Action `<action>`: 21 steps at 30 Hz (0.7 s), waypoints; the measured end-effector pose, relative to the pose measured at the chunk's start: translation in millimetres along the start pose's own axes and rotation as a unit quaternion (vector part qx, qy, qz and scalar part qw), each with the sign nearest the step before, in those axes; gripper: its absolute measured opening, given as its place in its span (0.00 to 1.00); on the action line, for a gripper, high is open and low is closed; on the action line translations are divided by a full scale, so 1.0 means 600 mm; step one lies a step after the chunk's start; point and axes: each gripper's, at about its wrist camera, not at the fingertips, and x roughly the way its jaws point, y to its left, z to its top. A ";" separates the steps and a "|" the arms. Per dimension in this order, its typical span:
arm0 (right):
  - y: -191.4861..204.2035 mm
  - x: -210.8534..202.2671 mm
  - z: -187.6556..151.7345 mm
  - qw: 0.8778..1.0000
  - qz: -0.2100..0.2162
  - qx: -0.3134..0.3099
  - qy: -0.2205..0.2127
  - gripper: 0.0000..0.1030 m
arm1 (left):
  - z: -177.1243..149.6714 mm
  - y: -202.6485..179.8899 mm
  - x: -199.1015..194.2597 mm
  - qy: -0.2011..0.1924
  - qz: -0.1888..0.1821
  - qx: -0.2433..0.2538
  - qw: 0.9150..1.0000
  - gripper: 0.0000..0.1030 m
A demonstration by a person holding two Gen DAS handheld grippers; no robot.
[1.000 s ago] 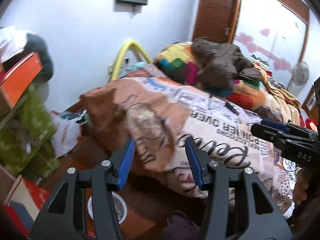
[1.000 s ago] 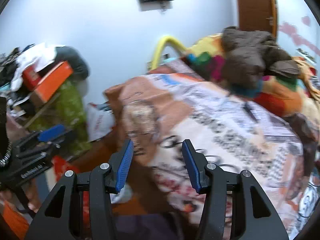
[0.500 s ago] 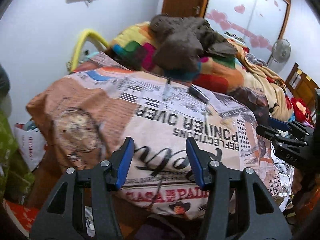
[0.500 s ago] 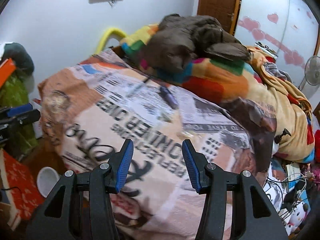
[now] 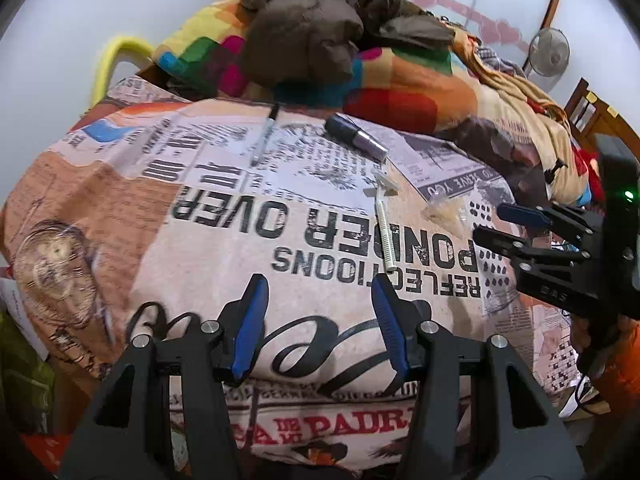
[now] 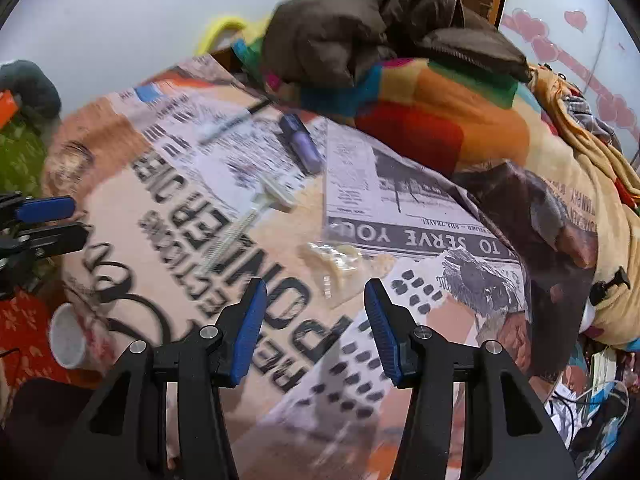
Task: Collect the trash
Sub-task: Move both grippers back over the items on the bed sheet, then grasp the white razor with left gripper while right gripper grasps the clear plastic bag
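A heap of bedding crowds the far side of the bed: a rainbow-patched fleece blanket (image 6: 432,120) with a dark brown padded jacket (image 6: 360,28) dumped on top, and a tan blanket (image 6: 600,208) trailing off to your right. Nothing lies between your grippers and the newspaper-print duvet (image 5: 224,240) below them.

Your right gripper (image 6: 316,316) hangs above the duvet with its blue pads spread and empty; the crumpled clear plastic wrapper (image 6: 340,260) lies just beyond the gap between them, not touching either pad. Your left gripper (image 5: 320,316) is likewise parted and holds nothing, with the wrapper (image 5: 444,212) well off to its right.

On the duvet you can count one wrapper, one white disposable razor (image 5: 384,220), one black-capped pen (image 5: 264,136) and one dark blue and silver tube (image 5: 356,138). One white paper cup (image 6: 68,336) sits on the floor at left.
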 end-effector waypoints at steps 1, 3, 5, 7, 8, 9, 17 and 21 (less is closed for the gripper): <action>-0.005 0.009 0.002 1.000 0.001 0.002 0.004 0.46 | 0.000 -0.003 0.007 0.002 -0.003 0.001 1.000 0.51; -0.014 0.027 0.007 1.000 0.009 0.008 0.012 0.46 | 0.003 -0.009 0.025 0.006 -0.008 0.000 1.000 0.51; -0.021 0.040 0.012 1.000 0.019 0.013 0.015 0.46 | 0.006 -0.014 0.042 0.012 -0.015 0.000 1.000 0.51; -0.023 0.049 0.015 0.999 0.029 0.008 0.015 0.46 | 0.007 -0.020 0.055 0.017 -0.020 0.002 1.000 0.51; -0.022 0.054 0.017 1.000 0.025 0.002 0.015 0.46 | 0.009 -0.023 0.063 0.020 -0.023 0.004 1.000 0.51; -0.021 0.057 0.019 1.000 0.022 -0.002 0.015 0.46 | 0.012 -0.026 0.070 0.022 -0.025 0.009 0.999 0.51; -0.022 0.068 0.013 1.000 0.022 -0.007 0.012 0.22 | 0.039 -0.047 0.114 0.024 -0.032 0.015 0.999 0.51; -0.033 0.062 0.008 0.999 0.024 0.021 0.006 0.19 | 0.045 -0.063 0.136 0.027 -0.036 0.021 0.999 0.50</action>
